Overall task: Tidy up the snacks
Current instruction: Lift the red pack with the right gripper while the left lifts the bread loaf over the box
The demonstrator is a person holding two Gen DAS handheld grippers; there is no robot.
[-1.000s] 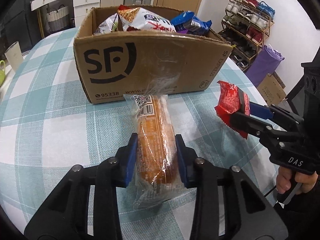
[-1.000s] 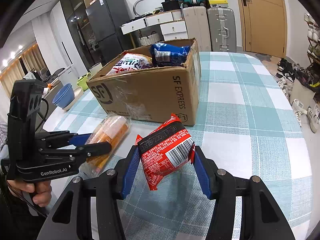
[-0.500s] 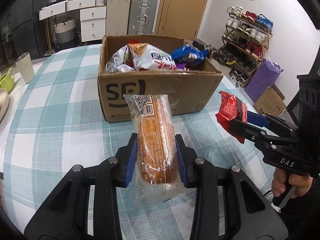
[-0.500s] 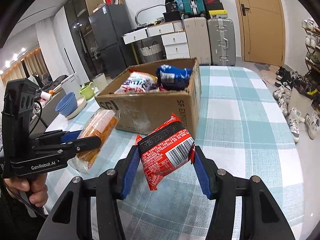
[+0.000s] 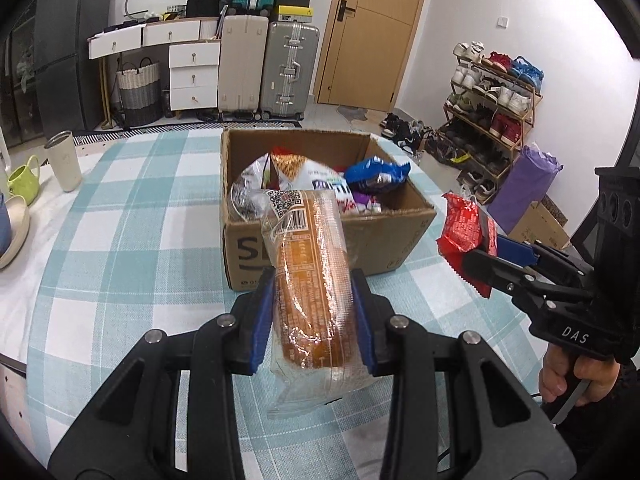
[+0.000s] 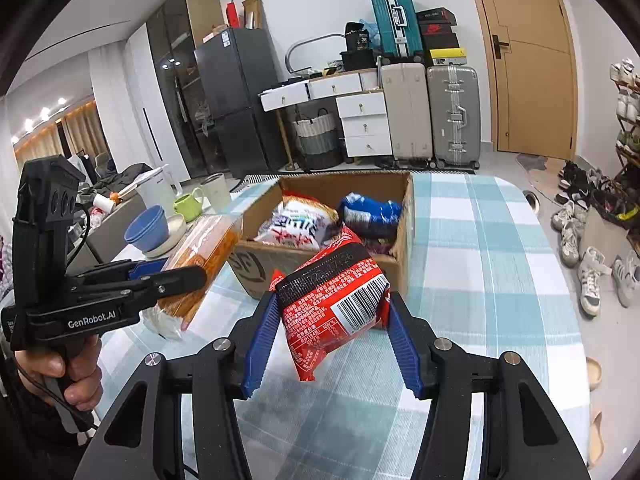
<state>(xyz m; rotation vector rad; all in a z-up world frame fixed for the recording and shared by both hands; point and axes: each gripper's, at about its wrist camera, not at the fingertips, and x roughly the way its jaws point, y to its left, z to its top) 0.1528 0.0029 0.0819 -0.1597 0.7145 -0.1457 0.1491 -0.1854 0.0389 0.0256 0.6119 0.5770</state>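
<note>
Two grippers each carry one snack above the counter (image 5: 120, 216), both aimed at the same open cardboard box (image 5: 404, 236). The left gripper (image 5: 314, 316) is clamped on a long bread loaf in clear wrap (image 5: 310, 276), pinched across its middle so the length runs straight ahead, with the far end reaching over the box's near wall. The right gripper (image 6: 334, 336) squeezes a red snack packet (image 6: 334, 300) by its sides, barcode up and tilted, raised near the box's near right corner. Held aloft this way, both packages can probably clear the rim and drop in. Inside the box lie a white chip bag (image 6: 298, 226) toward the left and a blue packet (image 6: 370, 210) toward the right, leaving little open room.
</note>
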